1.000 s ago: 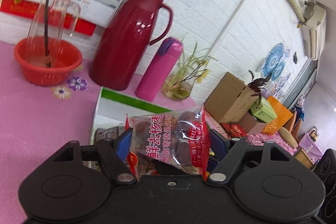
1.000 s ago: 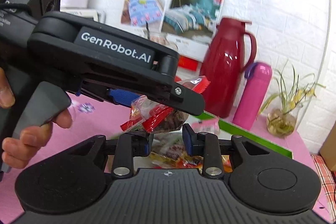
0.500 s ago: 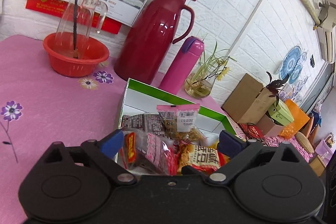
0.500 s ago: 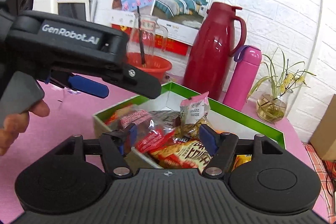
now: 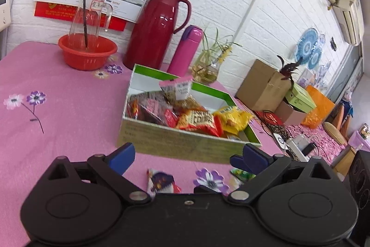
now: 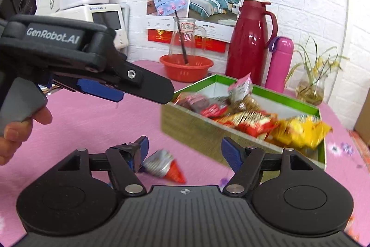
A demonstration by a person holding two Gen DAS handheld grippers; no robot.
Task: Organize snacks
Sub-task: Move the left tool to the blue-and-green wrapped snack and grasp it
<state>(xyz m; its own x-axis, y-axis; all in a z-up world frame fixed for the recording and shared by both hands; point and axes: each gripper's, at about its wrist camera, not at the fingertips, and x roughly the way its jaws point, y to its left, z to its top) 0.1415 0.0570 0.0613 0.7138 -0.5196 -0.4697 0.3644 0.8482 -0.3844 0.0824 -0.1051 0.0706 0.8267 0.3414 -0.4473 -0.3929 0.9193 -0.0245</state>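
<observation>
A green-rimmed box (image 5: 185,146) (image 6: 192,129) on the pink table holds several snack packets, among them a red one (image 5: 196,119) and a yellow one (image 5: 233,118). My left gripper (image 5: 188,157) is open and empty, in front of the box's near wall; it also shows in the right wrist view (image 6: 111,92). A small snack packet (image 5: 160,182) and a green wrapper (image 5: 241,174) lie on the table between its fingers. My right gripper (image 6: 185,152) is open and empty, with a silver and red packet (image 6: 164,166) on the table just ahead of its left finger.
Behind the box stand a dark red thermos jug (image 5: 157,27), a pink flask (image 5: 186,50), a plant in a glass vase (image 5: 208,68) and a red basin (image 5: 87,51) with a glass pitcher in it. Cardboard boxes (image 5: 263,85) lie beyond the table's right edge.
My left gripper let go of the dark snack packet into the box, opened and pulled back. Both grippers have drawn back and lower, to the near side of the box.
</observation>
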